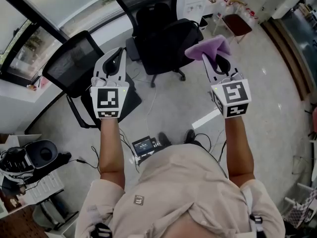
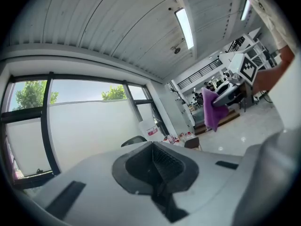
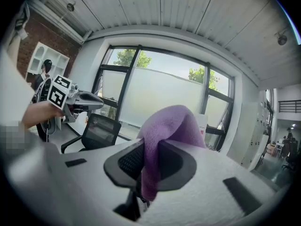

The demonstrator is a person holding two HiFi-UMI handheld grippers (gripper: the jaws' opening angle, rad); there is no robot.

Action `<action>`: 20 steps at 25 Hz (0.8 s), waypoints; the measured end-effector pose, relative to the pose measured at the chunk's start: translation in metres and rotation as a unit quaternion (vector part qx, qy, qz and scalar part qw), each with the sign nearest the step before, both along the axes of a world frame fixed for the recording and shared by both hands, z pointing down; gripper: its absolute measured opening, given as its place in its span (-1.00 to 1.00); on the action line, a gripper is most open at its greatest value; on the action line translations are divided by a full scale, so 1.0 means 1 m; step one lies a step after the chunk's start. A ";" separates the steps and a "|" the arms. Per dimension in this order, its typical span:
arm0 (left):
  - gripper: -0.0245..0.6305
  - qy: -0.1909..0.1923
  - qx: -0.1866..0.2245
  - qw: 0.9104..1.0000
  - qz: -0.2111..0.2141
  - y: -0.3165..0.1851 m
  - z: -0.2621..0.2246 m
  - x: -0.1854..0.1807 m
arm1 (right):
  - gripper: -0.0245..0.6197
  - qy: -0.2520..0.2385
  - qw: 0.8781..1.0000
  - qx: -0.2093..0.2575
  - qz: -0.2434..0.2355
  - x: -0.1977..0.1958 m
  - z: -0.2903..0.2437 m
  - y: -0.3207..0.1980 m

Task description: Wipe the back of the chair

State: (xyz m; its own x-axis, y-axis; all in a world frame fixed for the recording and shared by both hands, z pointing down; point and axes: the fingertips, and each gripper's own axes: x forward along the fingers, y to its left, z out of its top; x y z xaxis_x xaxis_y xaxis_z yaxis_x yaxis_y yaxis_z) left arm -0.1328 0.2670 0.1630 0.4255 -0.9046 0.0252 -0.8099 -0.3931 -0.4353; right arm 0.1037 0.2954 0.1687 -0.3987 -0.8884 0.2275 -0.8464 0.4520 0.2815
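Two black office chairs stand ahead of me: a mesh-back chair at the left and a darker chair in the middle. My right gripper is shut on a purple cloth, which drapes over its jaws and is held up in the air just right of the middle chair. My left gripper is raised over the mesh chair's seat with its jaws shut and nothing between them. The left gripper view also shows the cloth hanging from the right gripper. Neither gripper touches a chair.
A small red-seated stool and a white cabinet stand at the back. A black box with cables lies on the floor by my feet. A desk with a black device is at the lower left. Windows line the left wall.
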 end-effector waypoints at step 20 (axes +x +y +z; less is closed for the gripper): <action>-0.90 -0.003 -0.008 1.000 -0.013 -0.059 0.011 0.009 | -0.78 -0.042 0.999 0.005 -0.006 0.018 0.000 -0.085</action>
State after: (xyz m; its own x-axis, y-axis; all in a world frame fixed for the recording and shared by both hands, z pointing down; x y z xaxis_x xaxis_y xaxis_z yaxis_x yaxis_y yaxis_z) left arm -0.1235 0.2083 0.1741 0.4021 -0.9146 0.0418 -0.8170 -0.3790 -0.4346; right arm 0.1214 0.2106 0.1691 -0.4267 -0.8856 0.1833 -0.8620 0.4596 0.2140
